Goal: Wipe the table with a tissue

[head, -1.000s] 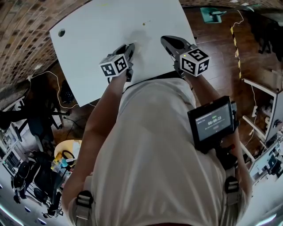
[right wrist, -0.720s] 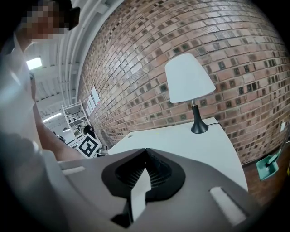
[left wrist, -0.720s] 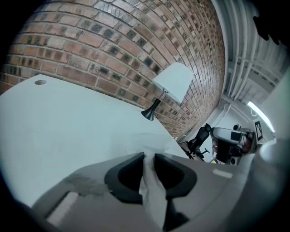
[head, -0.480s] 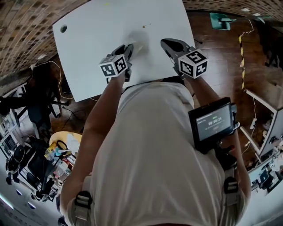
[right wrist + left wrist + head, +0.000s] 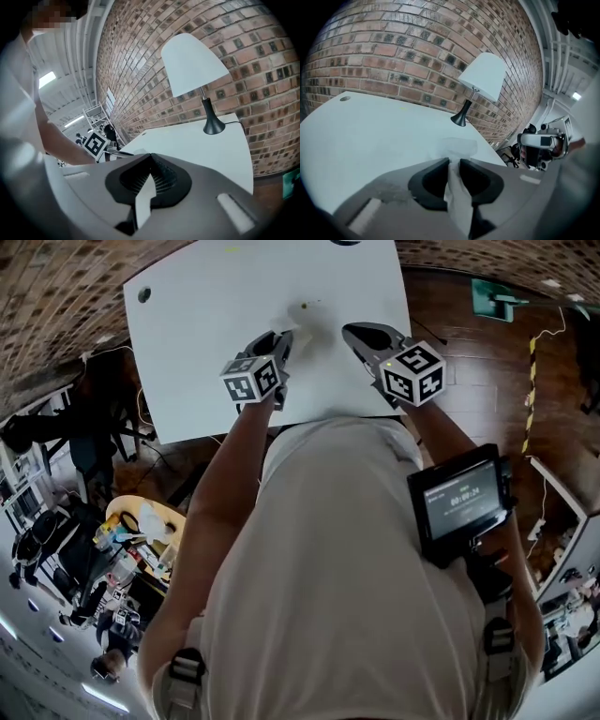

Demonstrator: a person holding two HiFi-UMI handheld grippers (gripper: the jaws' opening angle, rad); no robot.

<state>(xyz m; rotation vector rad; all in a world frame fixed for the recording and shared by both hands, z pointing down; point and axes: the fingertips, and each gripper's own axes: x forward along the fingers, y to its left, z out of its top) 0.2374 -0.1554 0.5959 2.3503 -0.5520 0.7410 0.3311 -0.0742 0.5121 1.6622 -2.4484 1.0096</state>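
A white table (image 5: 206, 334) spreads out in front of me. My left gripper (image 5: 284, 337) reaches over its near part, shut on a white tissue (image 5: 305, 315) that sticks out ahead of the tips and lies on the tabletop. In the left gripper view the tissue (image 5: 459, 146) is pinched between the dark pads (image 5: 436, 176) of that gripper (image 5: 454, 162). My right gripper (image 5: 349, 331) hovers over the table to the right, apart from the tissue. Its tips (image 5: 150, 155) meet; a pale strip shows between its ribbed pads, and I cannot tell what it is.
A lamp (image 5: 483, 79) with a white shade and a black foot stands at the table's far side by the brick wall (image 5: 393, 51). A round cable hole (image 5: 143, 294) sits in the far left corner. Wooden floor (image 5: 469, 362) lies right of the table, clutter at lower left.
Both grippers have moved farther out over the table. The tissue in the left gripper now reaches the small yellowish spot on the tabletop.
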